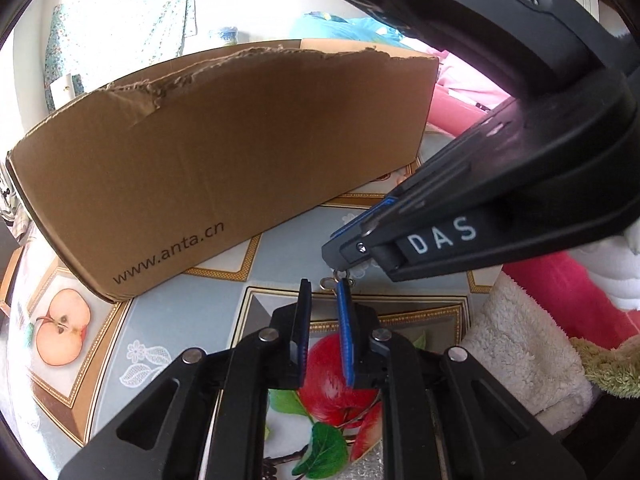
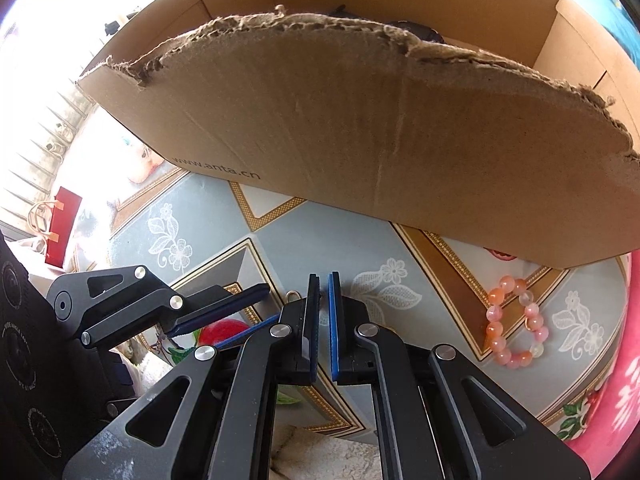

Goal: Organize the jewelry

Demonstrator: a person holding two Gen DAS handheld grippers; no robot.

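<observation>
Fruit-print tablecloth (image 1: 208, 292) under everything, red gift bag (image 2: 62, 226) off its far-left edge, white fleece (image 1: 520, 360) and pink cloth (image 1: 592, 300) along its right side.

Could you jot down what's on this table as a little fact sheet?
surface: tablecloth printed with fruit and flowers
box: open cardboard box with a torn top edge, standing on the cloth
bracelet: pink bead bracelet lying on the cloth, in front of the box, untouched
small piece: thin metal jewelry with rings, hanging from the right gripper's tip
right gripper: shut on the small piece
left gripper: jaws narrowly apart, just under the hanging piece
inside box: dark items, too hidden to name
</observation>
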